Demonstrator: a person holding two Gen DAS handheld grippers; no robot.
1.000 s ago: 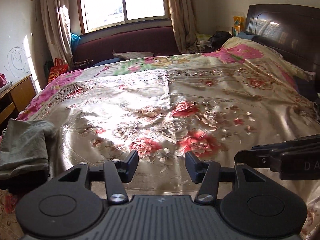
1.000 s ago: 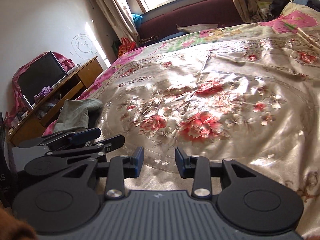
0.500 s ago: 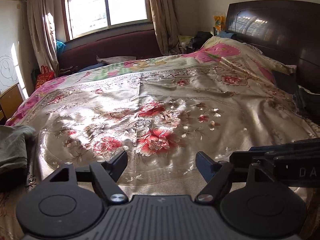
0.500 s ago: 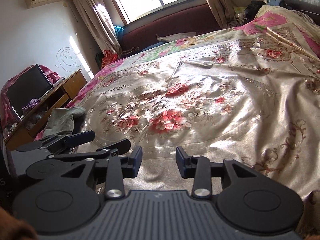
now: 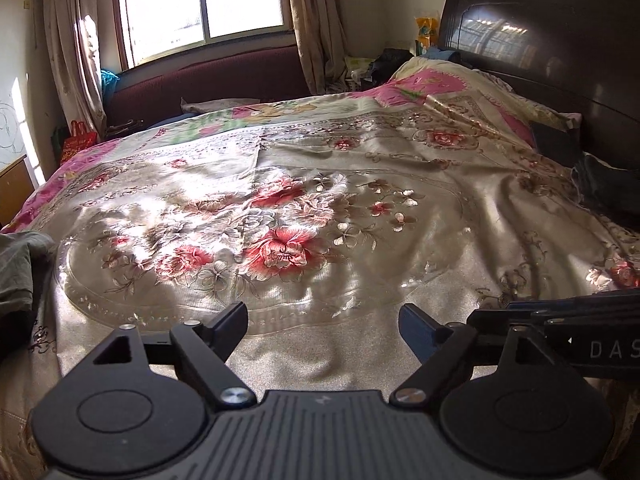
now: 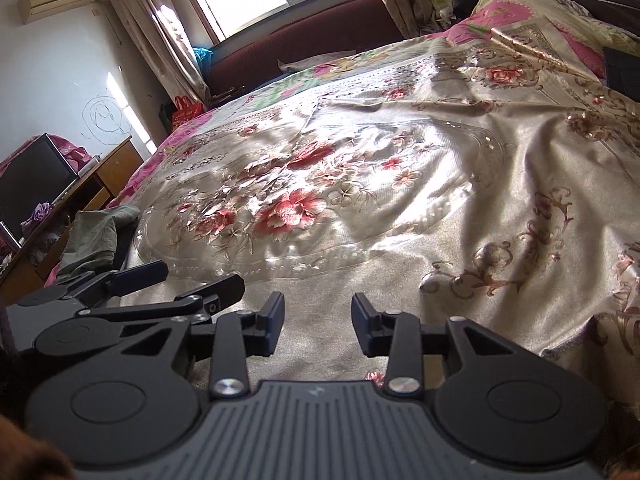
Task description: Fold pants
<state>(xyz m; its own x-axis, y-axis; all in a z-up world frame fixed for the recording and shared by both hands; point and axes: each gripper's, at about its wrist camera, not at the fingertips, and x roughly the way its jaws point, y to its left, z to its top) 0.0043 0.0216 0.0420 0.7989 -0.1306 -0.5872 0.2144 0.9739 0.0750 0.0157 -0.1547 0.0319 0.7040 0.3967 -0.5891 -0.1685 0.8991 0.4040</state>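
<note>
The pants (image 6: 98, 236) lay bunched in a grey-green heap at the near left edge of the bed (image 5: 460, 248), half draped off the side by the wooden desk (image 6: 108, 176); in my left view only a corner of them showed at the left border. I judged them soft, light cotton, limp enough to sag and crease when lifted, and the satin bedspread under them looked slick, so they would likely slide rather than drag. The waistband was hidden in the folds, so I could not tell which end was which. My guess was to pinch a thick hem or band edge with each tool and shake the cloth flat on the flowered middle of the bed.

My left tool (image 5: 322, 326) stood wide open, its fingers (image 5: 230, 322) spread well apart and holding nothing, hovering over the near plain strip of the bedspread. My right tool (image 6: 318, 326) was open more narrowly, also empty and touching nothing. The two tools hung side by side, the pants well apart to the left of both.
</note>
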